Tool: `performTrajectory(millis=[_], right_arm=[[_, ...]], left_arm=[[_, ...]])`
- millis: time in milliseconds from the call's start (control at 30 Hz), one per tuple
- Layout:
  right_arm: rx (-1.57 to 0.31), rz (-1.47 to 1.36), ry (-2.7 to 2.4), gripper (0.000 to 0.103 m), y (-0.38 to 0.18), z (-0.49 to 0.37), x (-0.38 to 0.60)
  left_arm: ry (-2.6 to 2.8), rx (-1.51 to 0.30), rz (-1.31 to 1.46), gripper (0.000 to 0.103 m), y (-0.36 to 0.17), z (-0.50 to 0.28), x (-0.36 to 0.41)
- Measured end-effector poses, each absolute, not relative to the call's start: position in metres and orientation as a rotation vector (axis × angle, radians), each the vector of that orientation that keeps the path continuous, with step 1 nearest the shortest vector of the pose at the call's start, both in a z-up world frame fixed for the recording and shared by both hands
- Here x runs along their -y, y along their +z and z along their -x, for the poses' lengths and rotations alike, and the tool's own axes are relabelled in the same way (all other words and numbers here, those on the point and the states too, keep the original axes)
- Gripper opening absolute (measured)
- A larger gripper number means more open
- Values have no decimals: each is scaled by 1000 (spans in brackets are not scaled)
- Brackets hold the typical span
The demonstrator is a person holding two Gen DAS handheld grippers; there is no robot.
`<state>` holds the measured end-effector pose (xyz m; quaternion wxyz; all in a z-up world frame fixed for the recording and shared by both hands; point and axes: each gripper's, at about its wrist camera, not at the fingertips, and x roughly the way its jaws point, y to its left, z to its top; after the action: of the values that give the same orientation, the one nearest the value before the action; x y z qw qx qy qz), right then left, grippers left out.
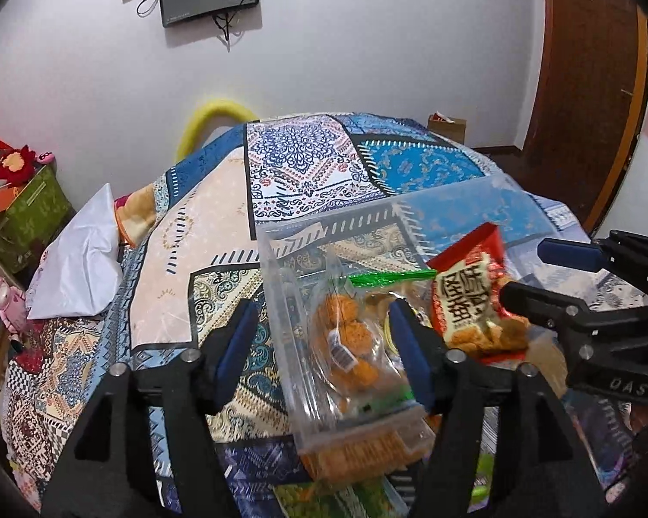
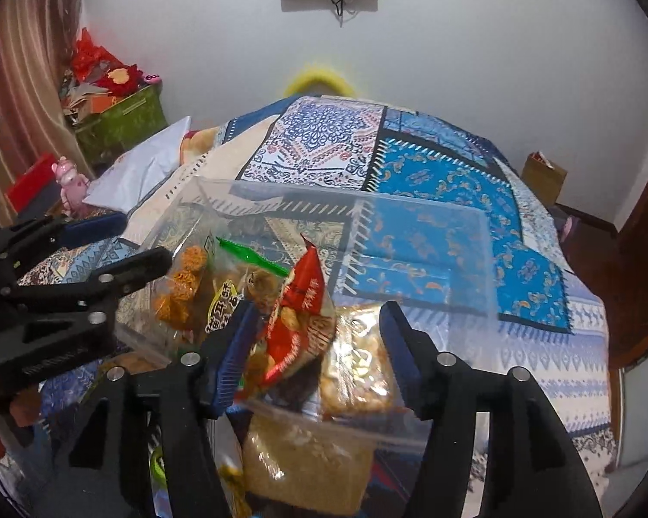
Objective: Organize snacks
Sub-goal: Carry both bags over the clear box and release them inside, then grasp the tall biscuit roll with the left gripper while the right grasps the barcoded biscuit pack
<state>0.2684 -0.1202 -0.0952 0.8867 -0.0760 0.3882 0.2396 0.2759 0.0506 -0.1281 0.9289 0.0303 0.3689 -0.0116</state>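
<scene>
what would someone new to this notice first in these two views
The eye lands on the clear plastic bin at the near edge of the patchwork-covered table, with snack packs piled in its near end. A red snack packet stands out among them, beside a clear bag of orange snacks. Both the left gripper and right gripper hang open over the pile, gripping nothing.

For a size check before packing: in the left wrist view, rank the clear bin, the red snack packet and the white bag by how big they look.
1. clear bin, plainly the largest.
2 and 3. white bag and red snack packet look about alike; the packet is nearer the camera and partly hidden, so no ranking between them.
</scene>
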Motion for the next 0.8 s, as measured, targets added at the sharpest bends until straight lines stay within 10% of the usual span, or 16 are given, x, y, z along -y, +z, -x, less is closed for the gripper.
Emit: performTrajectory(millis=[800], right_arm=[[-752, 98, 461, 67, -65, -155, 179]], left_arm=[[-19, -829, 53, 72, -115, -140, -50]])
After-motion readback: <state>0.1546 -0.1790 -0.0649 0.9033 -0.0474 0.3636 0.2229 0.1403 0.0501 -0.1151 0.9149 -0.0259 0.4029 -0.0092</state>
